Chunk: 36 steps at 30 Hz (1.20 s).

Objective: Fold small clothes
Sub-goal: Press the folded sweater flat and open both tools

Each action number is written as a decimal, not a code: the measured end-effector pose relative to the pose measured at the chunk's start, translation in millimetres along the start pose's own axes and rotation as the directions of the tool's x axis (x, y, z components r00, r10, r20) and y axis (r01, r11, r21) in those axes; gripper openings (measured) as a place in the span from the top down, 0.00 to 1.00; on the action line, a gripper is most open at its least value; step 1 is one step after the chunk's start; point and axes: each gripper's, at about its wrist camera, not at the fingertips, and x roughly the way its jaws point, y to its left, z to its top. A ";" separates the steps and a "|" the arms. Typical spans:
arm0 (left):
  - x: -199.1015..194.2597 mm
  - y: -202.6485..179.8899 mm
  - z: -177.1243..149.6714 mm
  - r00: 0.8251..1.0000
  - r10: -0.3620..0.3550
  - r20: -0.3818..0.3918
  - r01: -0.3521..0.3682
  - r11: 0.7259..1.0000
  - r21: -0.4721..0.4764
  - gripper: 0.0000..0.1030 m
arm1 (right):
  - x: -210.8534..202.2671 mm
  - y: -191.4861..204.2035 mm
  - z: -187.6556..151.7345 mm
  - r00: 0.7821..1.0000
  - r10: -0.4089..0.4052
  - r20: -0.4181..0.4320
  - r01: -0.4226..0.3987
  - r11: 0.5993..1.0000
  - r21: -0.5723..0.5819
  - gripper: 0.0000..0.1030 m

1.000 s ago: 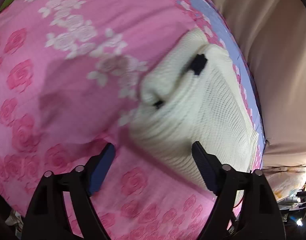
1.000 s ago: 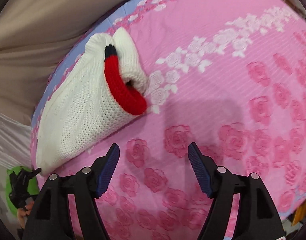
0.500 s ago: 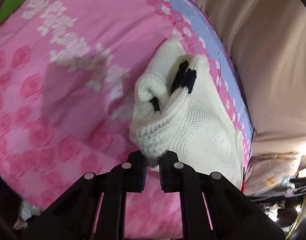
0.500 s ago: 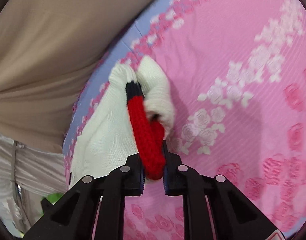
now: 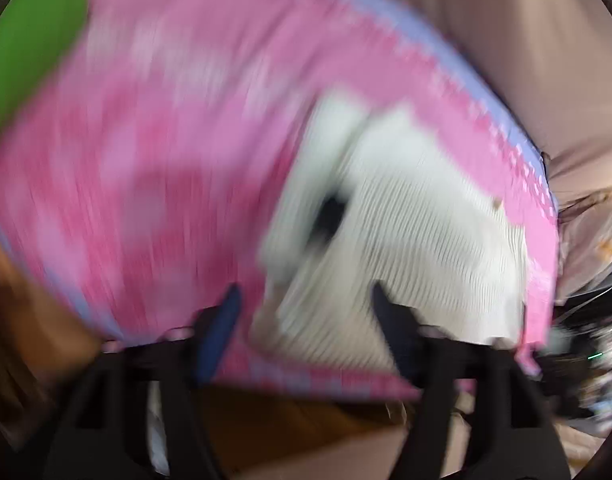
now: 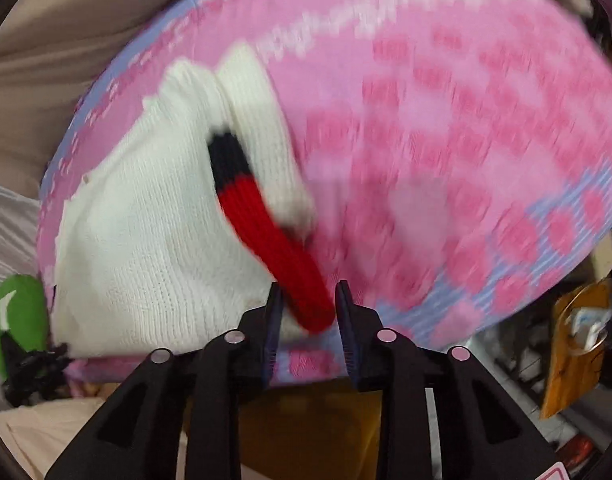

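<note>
A small white knitted garment (image 5: 418, 240) with a red and black band (image 6: 265, 224) lies folded on the pink rose-patterned sheet (image 5: 153, 152), near the front edge. The left wrist view is blurred by motion. My left gripper (image 5: 306, 304) is open, its fingers spread at the garment's near edge and holding nothing. My right gripper (image 6: 309, 308) is partly open, and the red end of the band lies between its fingers, which stand slightly apart from it. The garment's white body (image 6: 145, 240) lies left of the right gripper.
The sheet (image 6: 446, 140) covers a bed or table whose front edge is close below both grippers. A beige curtain (image 5: 526, 40) hangs behind. A green object (image 6: 13, 312) is at the far left. Cluttered shelves and a brown hanging item (image 6: 578, 344) are at right.
Both grippers were shut on the garment's edge half a second ago. They have pulled it toward the front edge and opened, the left wide, the right a little. Both have drawn back.
</note>
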 end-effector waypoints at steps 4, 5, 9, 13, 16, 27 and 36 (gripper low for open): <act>25.9 -28.9 37.5 0.998 -0.055 0.036 0.055 0.998 0.014 0.19 | -24.3 27.1 46.0 0.983 0.003 0.183 0.010 0.997 -0.072 0.43; 41.4 -32.5 42.3 0.999 -0.051 0.016 0.051 0.999 0.005 0.19 | -17.8 33.8 56.0 0.982 0.023 0.189 -0.008 0.997 -0.080 0.43; 91.9 -26.1 50.6 0.995 -0.031 -0.094 0.023 0.996 -0.083 0.82 | 46.4 62.4 86.3 0.991 0.088 0.099 -0.079 0.993 -0.093 0.43; 76.8 -6.3 52.2 0.998 -0.026 -0.059 0.020 0.994 -0.106 0.94 | 58.5 75.3 85.5 0.986 0.147 0.084 -0.141 0.987 -0.074 0.93; 76.8 9.9 52.3 0.997 -0.002 -0.072 -0.006 0.993 -0.117 0.94 | 23.3 63.0 86.2 0.969 0.142 0.200 -0.130 0.989 -0.075 0.94; 54.9 -18.1 58.7 1.000 -0.018 -0.014 0.017 0.998 -0.059 0.88 | 65.4 39.4 98.9 0.994 0.020 0.110 -0.014 0.999 -0.052 0.88; 115.8 -52.7 104.7 0.997 0.018 -0.074 -0.017 1.000 0.018 0.85 | 54.5 84.9 133.9 0.984 0.046 0.170 -0.019 0.987 -0.162 0.40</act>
